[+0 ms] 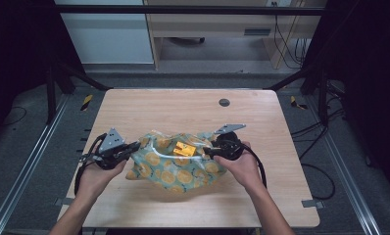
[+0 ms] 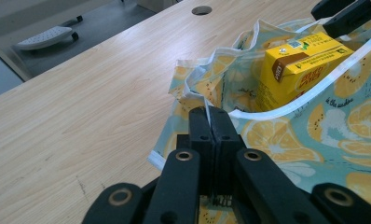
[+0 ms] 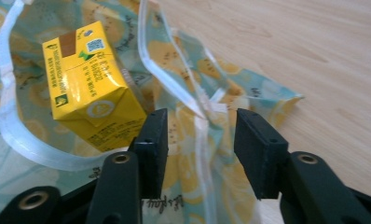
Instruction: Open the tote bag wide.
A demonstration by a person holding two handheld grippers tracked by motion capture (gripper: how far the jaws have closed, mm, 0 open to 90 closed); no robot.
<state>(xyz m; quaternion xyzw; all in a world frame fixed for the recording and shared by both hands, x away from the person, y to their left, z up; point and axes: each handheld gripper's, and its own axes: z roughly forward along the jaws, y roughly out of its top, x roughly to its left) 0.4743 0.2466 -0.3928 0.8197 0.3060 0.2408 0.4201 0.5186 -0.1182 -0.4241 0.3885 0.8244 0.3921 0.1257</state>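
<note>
Bag (image 1: 176,169) flat mid-table, carton (image 1: 184,149) in its mouth. Left gripper (image 2: 210,122) clamped on bag's corner seam. Right gripper (image 3: 201,140) released, jaws astride the opposite seam, not pressing. Centre seam between pads, then close; keep left tension steady.

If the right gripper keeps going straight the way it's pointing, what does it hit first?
Probably the white-edged corner seam of the lemon-print pouch, which stands between the right gripper's open jaws. The yellow drink carton sits just beside that line; depth is hard to judge.
</note>
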